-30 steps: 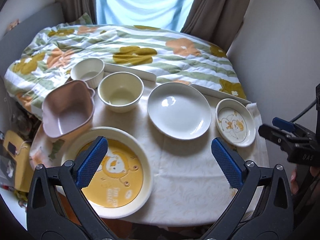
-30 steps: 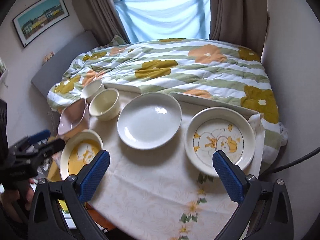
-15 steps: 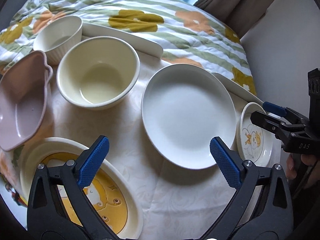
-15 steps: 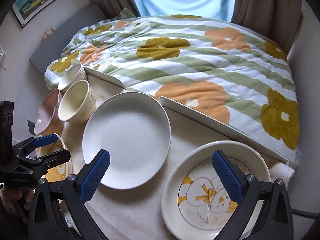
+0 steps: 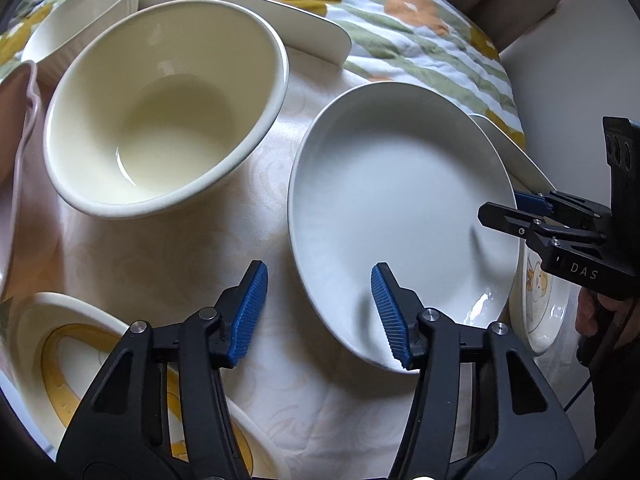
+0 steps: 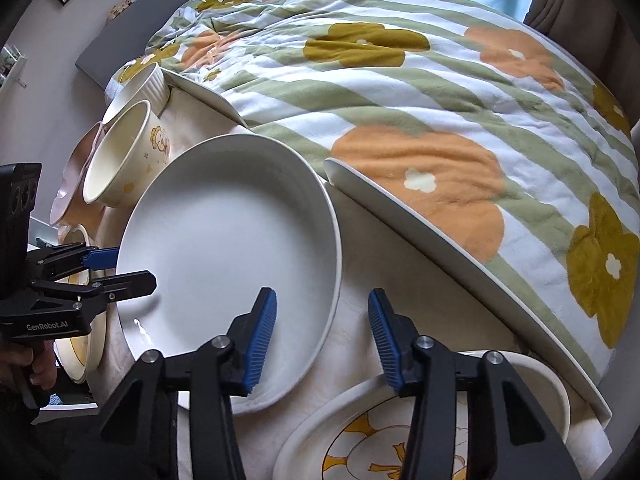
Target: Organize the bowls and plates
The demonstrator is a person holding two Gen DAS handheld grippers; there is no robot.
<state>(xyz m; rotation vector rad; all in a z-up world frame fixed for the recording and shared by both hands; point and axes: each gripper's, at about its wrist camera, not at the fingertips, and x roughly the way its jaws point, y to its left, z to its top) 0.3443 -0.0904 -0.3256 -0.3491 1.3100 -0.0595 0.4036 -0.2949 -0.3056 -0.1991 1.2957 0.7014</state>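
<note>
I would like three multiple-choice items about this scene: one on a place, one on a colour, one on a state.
1. What does each claw straddle?
A. the plain white plate's rim
B. the cream bowl's rim
C. the quilt

2. The pads on the claws are:
A. red
B. blue
C. green

3. The cream bowl is:
A. upside down
B. full of soup
C. upright and empty

Answers:
1 A: left claw and right claw each have one finger over the plain white plate.
2 B: the pads are blue.
3 C: the cream bowl shows a bare inside.
</note>
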